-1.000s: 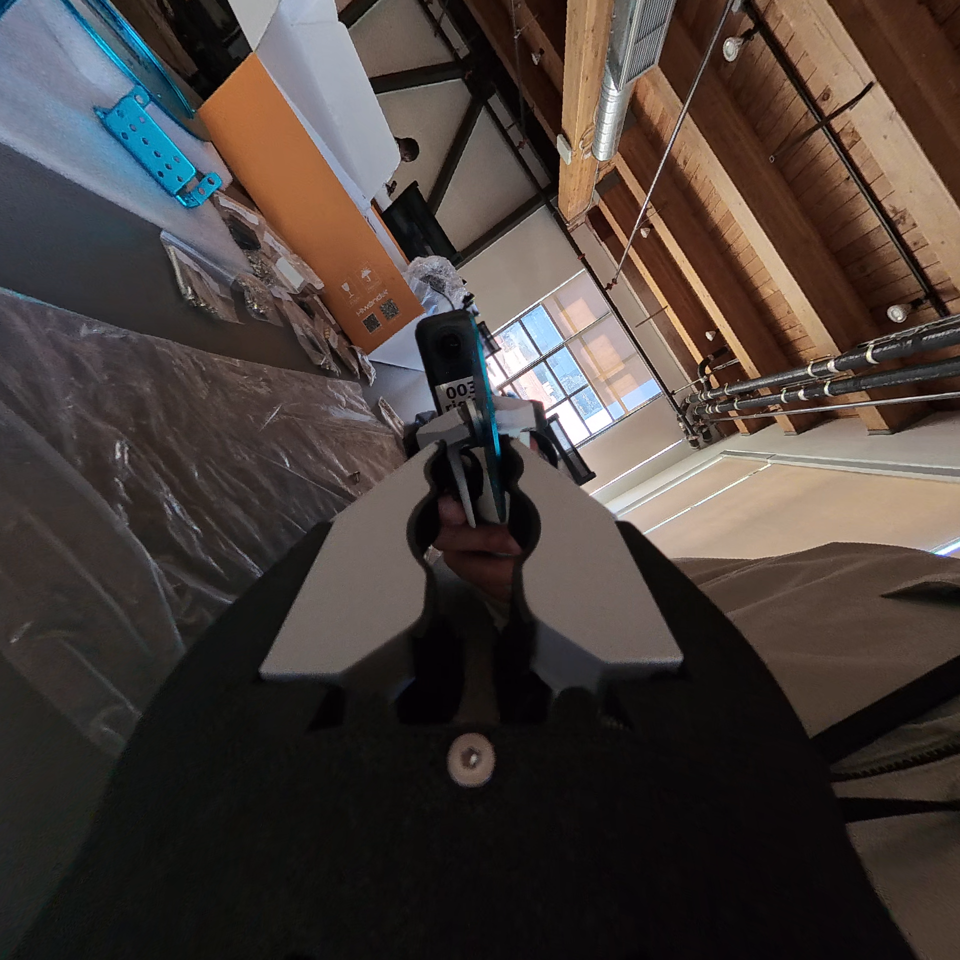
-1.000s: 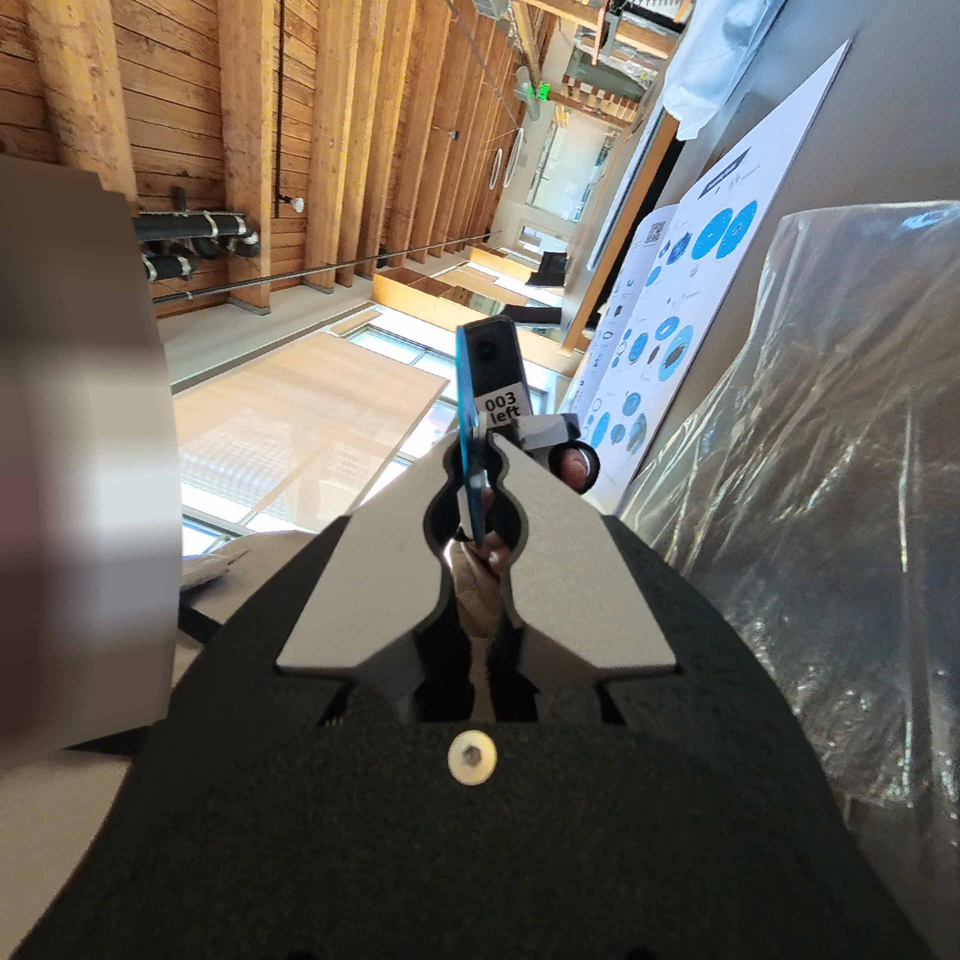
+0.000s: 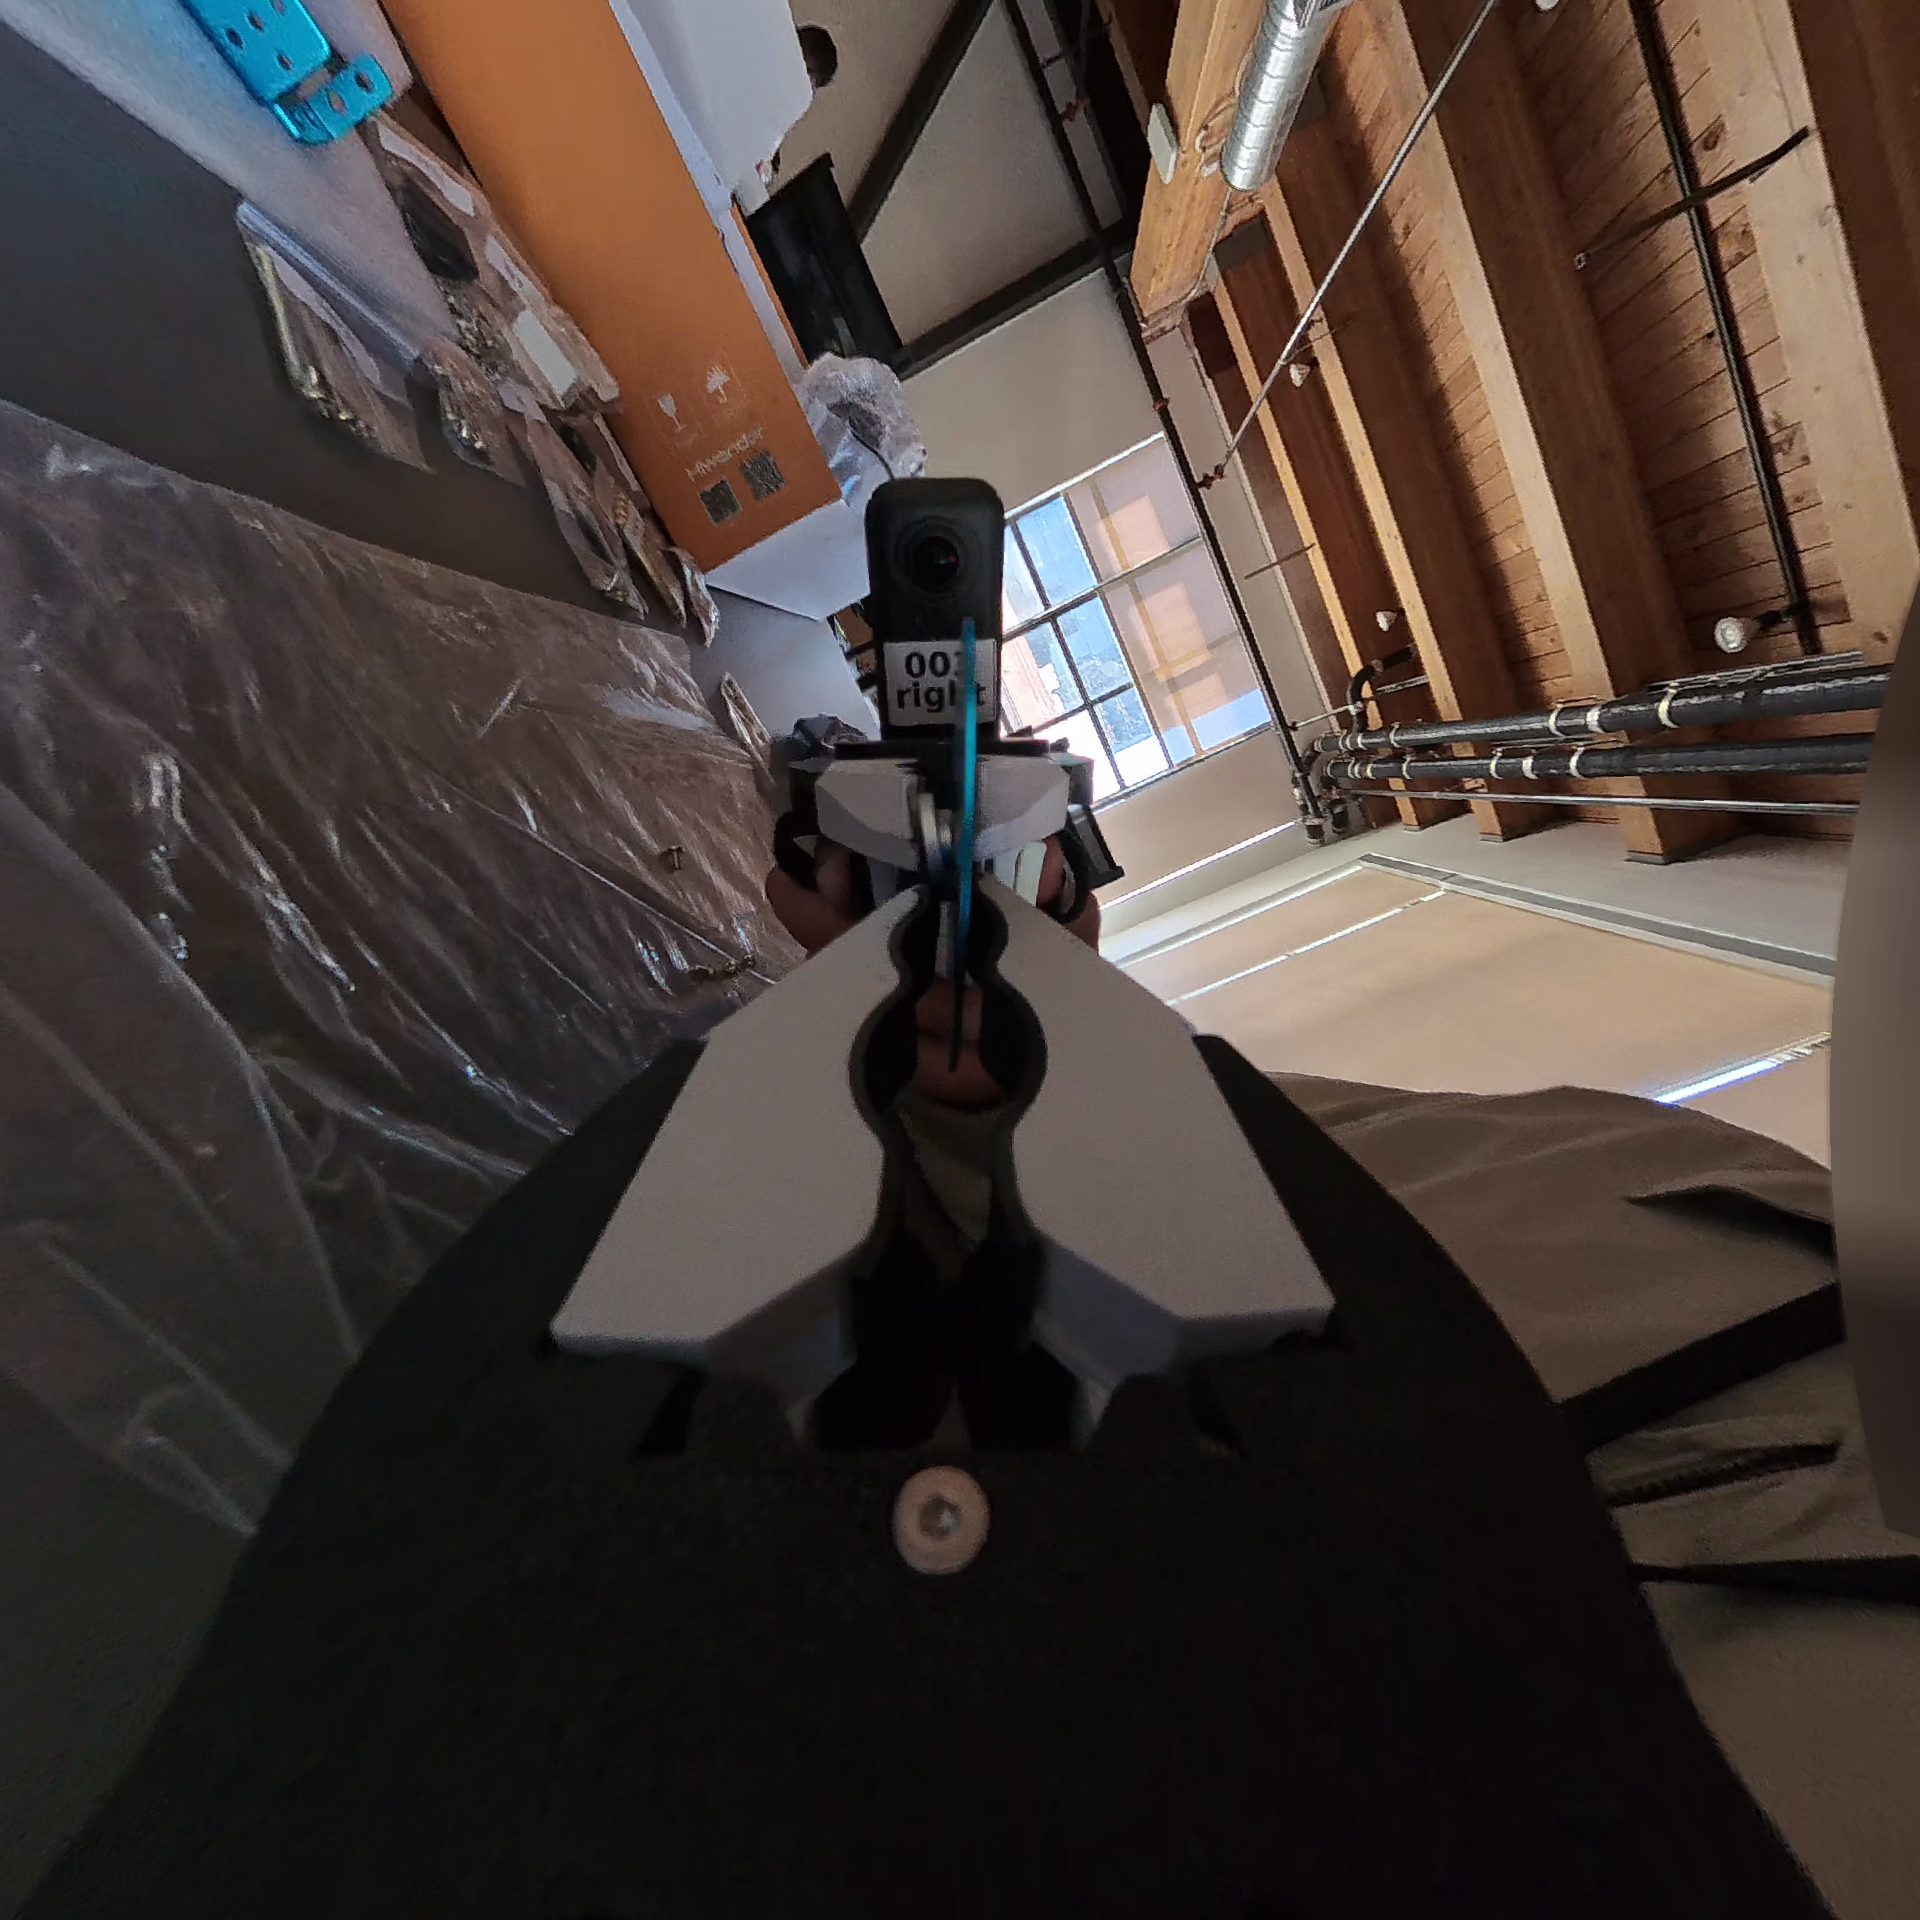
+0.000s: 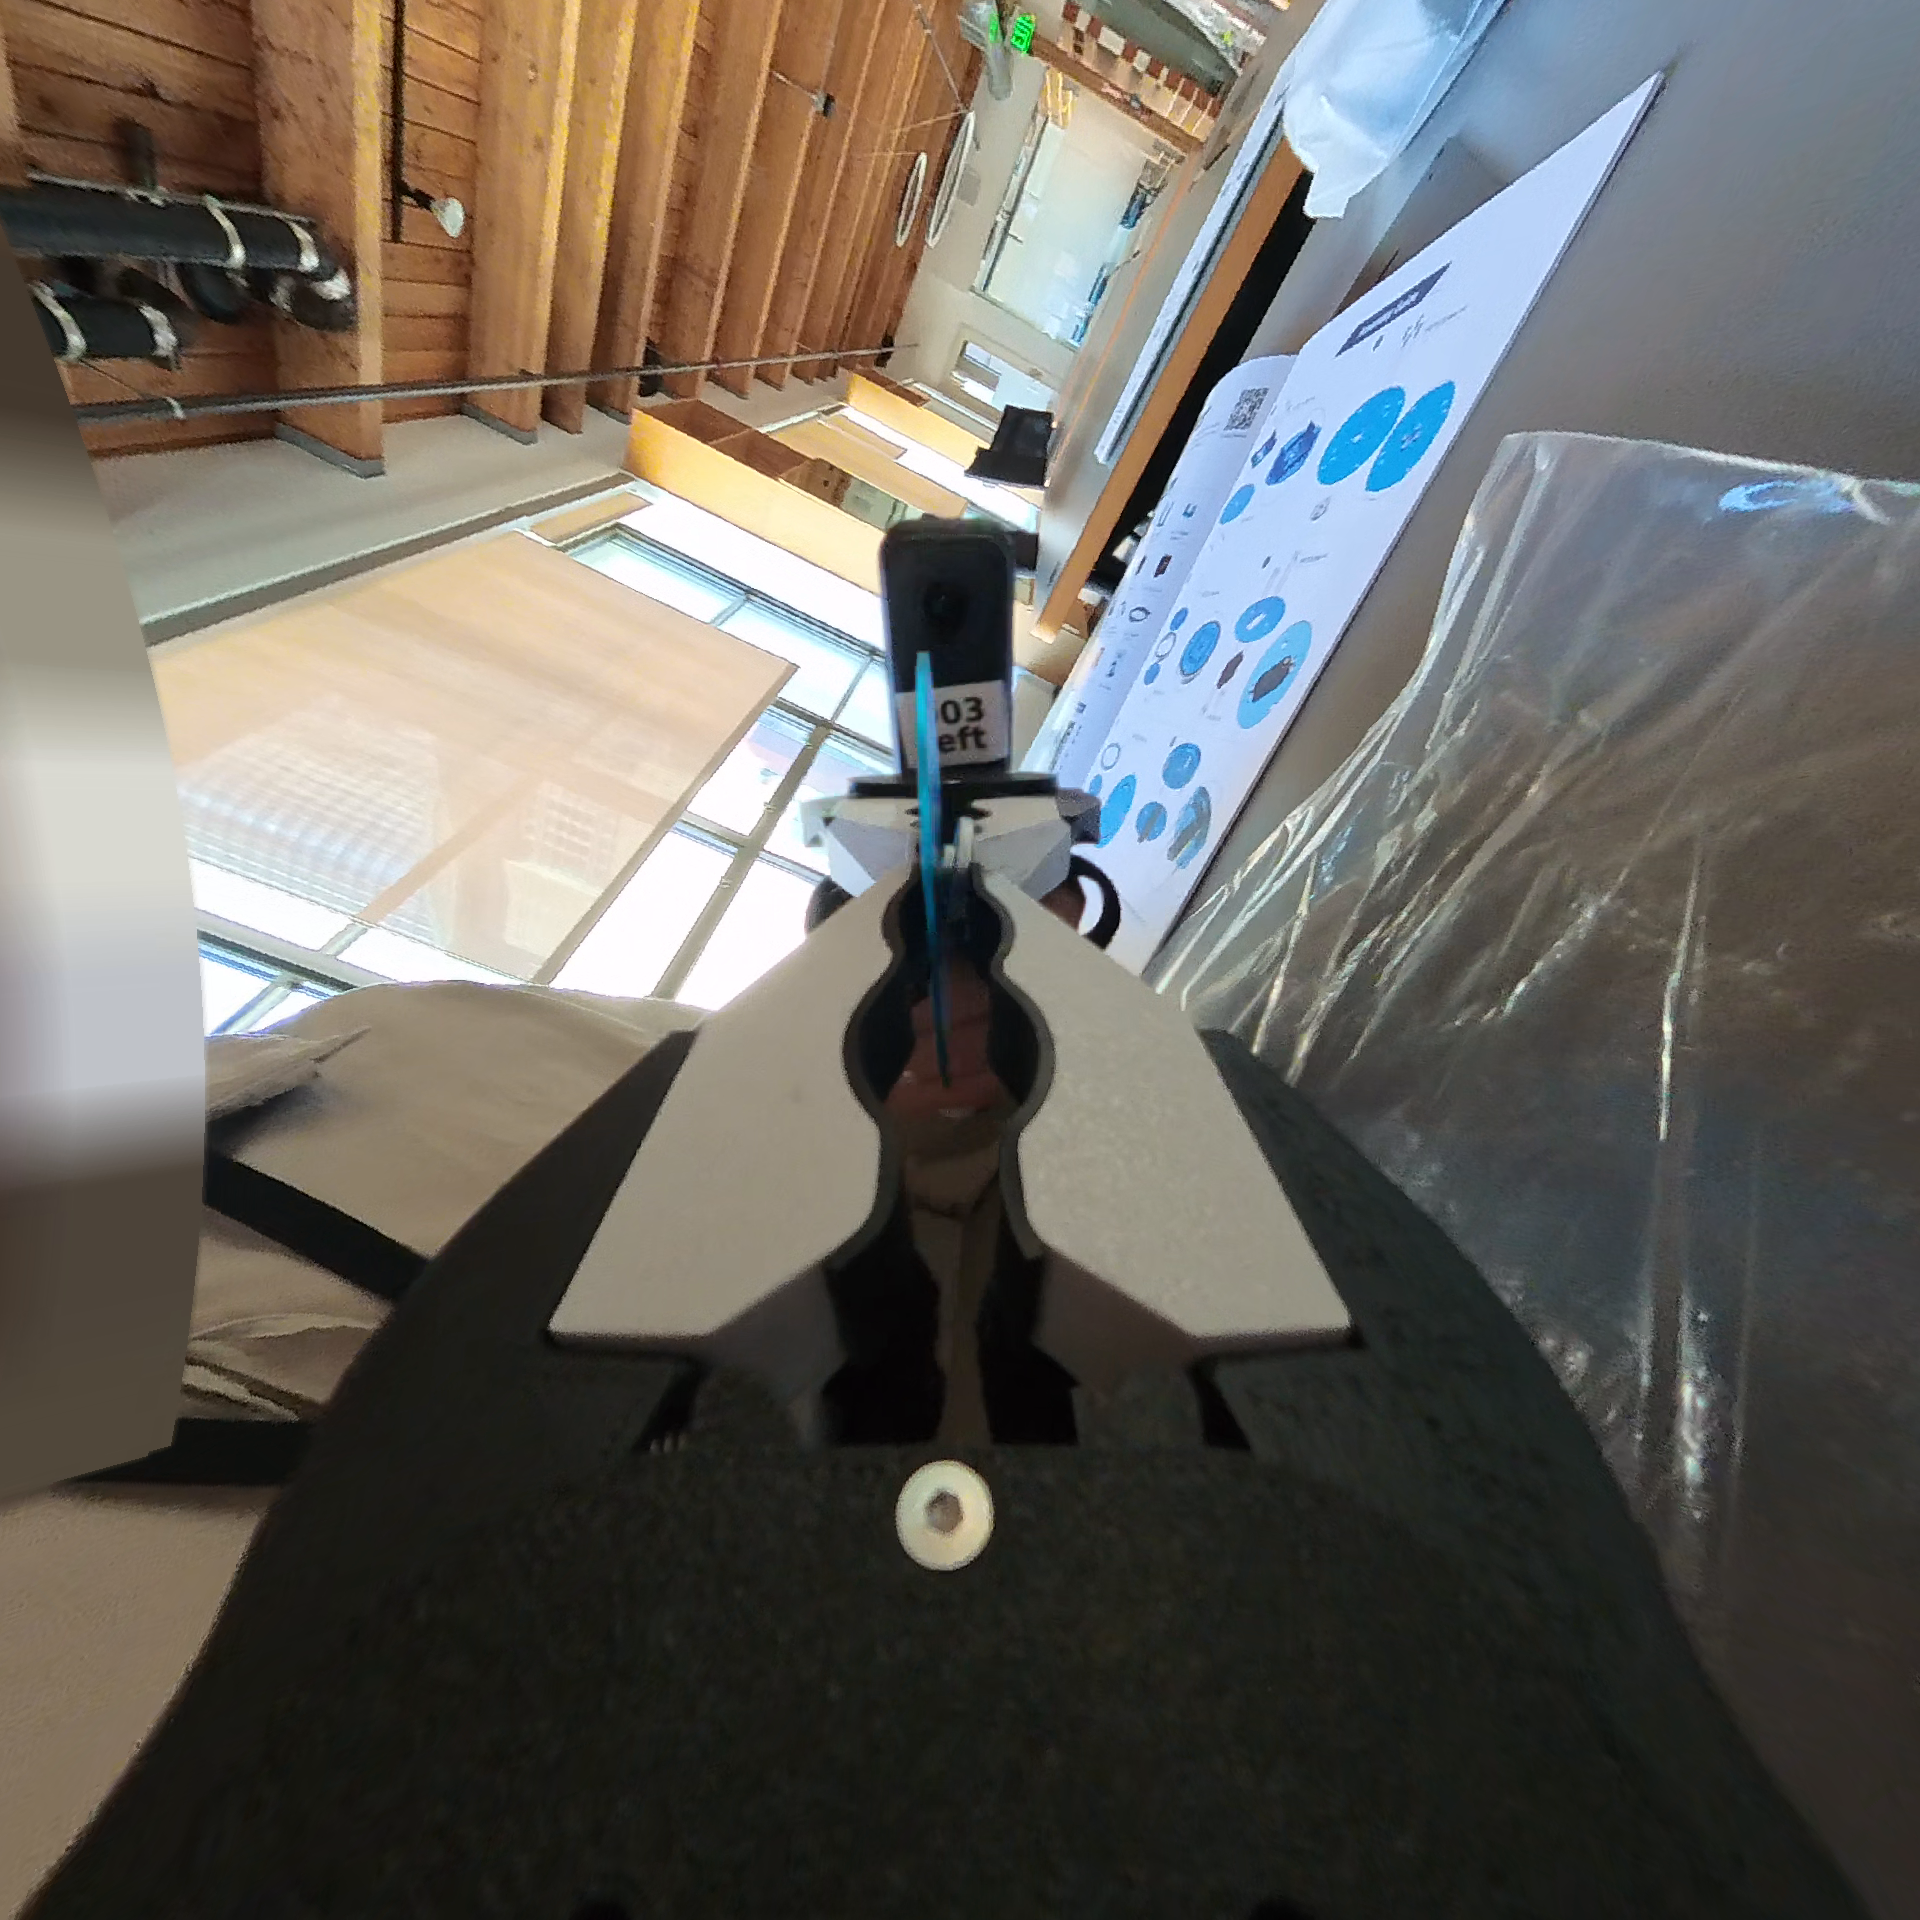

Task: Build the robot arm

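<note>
Blue plate (image 3: 964,790) edge-on, long axis upright — both grippers' jaws clamp it.

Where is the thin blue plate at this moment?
In both wrist views the thin blue plate is edge-on at centre, pinched between the left gripper and right gripper, which face each other tip to tip.

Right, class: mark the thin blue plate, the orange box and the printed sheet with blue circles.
thin blue plate (image 3: 968,769), left wrist view, on its narrow edge above the gripper tips.
orange box (image 3: 582,208), left wrist view, on its orange side.
printed sheet with blue circles (image 4: 1382,436), right wrist view, on one blue circle.
</note>
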Demonstrator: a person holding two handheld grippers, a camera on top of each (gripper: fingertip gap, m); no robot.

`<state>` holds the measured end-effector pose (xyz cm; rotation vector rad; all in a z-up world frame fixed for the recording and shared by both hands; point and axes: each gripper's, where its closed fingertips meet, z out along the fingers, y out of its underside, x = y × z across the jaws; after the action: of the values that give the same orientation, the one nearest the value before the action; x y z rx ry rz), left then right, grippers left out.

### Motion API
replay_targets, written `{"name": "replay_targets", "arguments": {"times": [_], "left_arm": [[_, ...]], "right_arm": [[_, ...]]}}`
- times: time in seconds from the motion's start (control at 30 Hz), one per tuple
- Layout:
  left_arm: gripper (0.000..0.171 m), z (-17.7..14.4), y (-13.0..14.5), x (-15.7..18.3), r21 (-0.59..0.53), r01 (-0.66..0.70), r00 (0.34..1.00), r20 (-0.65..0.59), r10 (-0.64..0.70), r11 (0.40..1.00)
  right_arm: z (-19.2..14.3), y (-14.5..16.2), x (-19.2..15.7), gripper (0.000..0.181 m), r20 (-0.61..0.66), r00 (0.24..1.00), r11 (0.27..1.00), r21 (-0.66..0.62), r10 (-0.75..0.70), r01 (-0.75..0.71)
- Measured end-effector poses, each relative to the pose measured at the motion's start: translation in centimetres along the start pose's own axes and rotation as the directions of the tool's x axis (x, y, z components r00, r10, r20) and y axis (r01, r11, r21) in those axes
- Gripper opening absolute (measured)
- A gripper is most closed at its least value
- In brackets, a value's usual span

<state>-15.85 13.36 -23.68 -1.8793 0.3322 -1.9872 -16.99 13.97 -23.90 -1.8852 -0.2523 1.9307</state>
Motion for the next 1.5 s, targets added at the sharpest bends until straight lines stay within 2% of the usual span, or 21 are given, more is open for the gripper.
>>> {"name": "replay_targets", "arguments": {"times": [0.3, 0.43, 0.6, 0.67, 0.9, 0.97, 1.07, 1.17, 1.23, 1.3, 1.37, 1.4, 1.43, 1.5], "left_arm": [[0.005, 0.7, -0.6, -1.7, 0.016, -0.064, 0.993, 0.102, 0.062, 0.998], [0.004, 0.7, -0.6, -1.5, 0.037, -0.009, 0.999, 0.038, 0.008, 0.999], [0.004, 0.3, -0.7, -0.5, -0.017, 0.037, 0.997, -0.063, -0.038, 0.999], [0.004, 0.0, -0.9, -0.6, -0.040, 0.036, 0.997, -0.071, -0.039, 0.999], [0.004, -0.4, -1.0, -1.2, -0.146, 0.060, 0.996, -0.062, -0.070, 0.987], [0.003, -0.5, -1.1, -1.5, -0.180, 0.071, 0.996, -0.046, -0.080, 0.981], [0.004, -0.5, -1.1, -3.1, -0.254, 0.053, 0.998, 0.044, -0.043, 0.966], [0.004, -0.3, -1.3, -4.7, -0.314, 0.020, 0.994, 0.108, 0.015, 0.949], [0.004, -0.1, -1.3, -5.2, -0.340, -0.002, 0.992, 0.121, 0.045, 0.941], [0.004, 0.2, -1.3, -5.1, -0.340, -0.004, 0.994, 0.099, 0.041, 0.940], [0.004, 0.4, -1.1, -5.0, -0.327, 0.002, 0.997, 0.074, 0.023, 0.945], [0.004, 0.3, -1.0, -4.9, -0.324, 0.010, 0.998, 0.066, 0.011, 0.946], [0.004, 0.2, -1.0, -4.6, -0.321, 0.020, 0.999, 0.054, -0.003, 0.947], [0.004, -0.1, -1.0, -4.3, -0.318, 0.020, 0.999, 0.044, -0.006, 0.948]], "right_arm": [[-0.6, -0.6, 1.5, 0.003, 0.020, 0.980, 0.976, 0.090, 0.199, -0.200], [-0.7, -0.6, 1.5, 0.004, -0.028, 0.987, 0.984, 0.094, 0.156, -0.153], [-1.3, -1.2, 0.5, 0.008, -0.089, 0.996, 0.998, 0.057, -0.028, 0.034], [-2.0, -2.1, -0.1, 0.010, -0.089, 0.994, 0.993, 0.088, -0.069, 0.077], [-2.0, -1.8, 0.6, 0.008, -0.127, 0.990, 0.996, 0.050, -0.064, 0.071], [-2.7, -2.3, 0.8, 0.009, -0.163, 0.982, 0.993, 0.051, -0.100, 0.110], [-4.5, -3.3, 0.7, 0.010, -0.281, 0.907, 0.946, -0.006, -0.313, 0.325], [-6.2, -3.6, 1.6, 0.018, -0.406, 0.676, 0.780, -0.185, -0.615, 0.598], [-6.8, -3.4, 2.2, 0.020, -0.438, 0.568, 0.704, -0.266, -0.697, 0.658], [-6.7, -2.7, 2.7, 0.019, -0.428, 0.557, 0.695, -0.316, -0.712, 0.646], [-7.3, -2.2, 2.7, 0.014, -0.401, 0.585, 0.709, -0.368, -0.705, 0.602], [-7.7, -1.8, 2.4, 0.020, -0.358, 0.599, 0.698, -0.390, -0.716, 0.601], [-8.3, -1.0, 2.1, 0.028, -0.315, 0.587, 0.663, -0.430, -0.746, 0.613], [-9.7, 0.8, 2.9, 0.028, -0.288, 0.507, 0.575, -0.544, -0.812, 0.611]]}}
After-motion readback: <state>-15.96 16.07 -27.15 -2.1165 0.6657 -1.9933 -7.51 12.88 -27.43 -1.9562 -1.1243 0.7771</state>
